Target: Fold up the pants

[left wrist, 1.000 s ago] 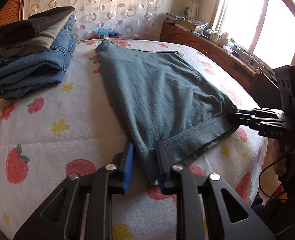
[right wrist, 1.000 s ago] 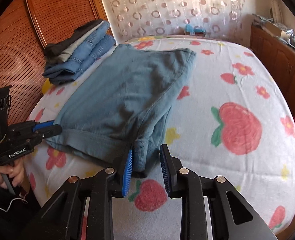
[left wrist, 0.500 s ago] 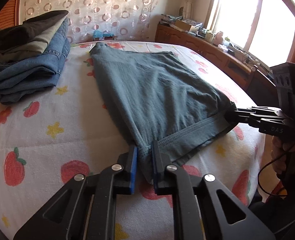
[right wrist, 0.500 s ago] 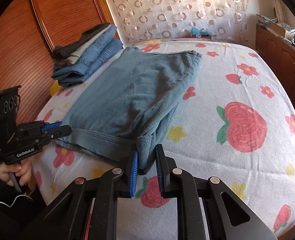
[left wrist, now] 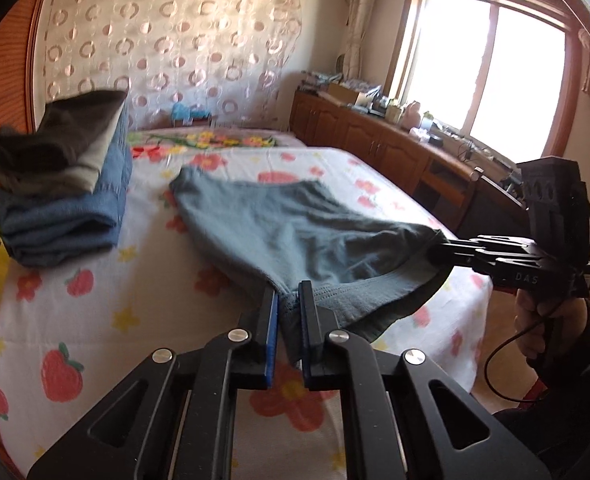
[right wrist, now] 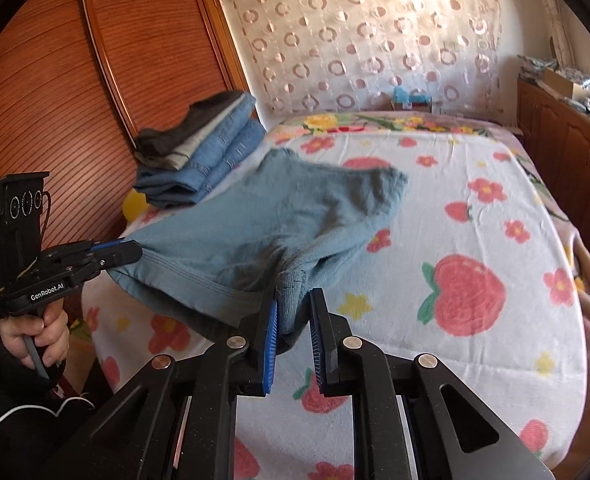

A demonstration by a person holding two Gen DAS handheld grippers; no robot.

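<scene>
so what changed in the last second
Both grippers closed on the near corners of the pants: left gripper, right gripper. They lifted that near edge off the bed; the far end is still down. The stack of folded clothes has not moved.

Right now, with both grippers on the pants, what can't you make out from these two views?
- Underside of the pants, both views: hidden by the fabric itself.
- How much cloth sits between the left gripper pads: bunched hem covers it.
- The same for the right gripper.
- Stack of folded clothes: blurred, so the number of items is unclear.
- Near edge of the bed: cut off by the gripper bodies.
</scene>
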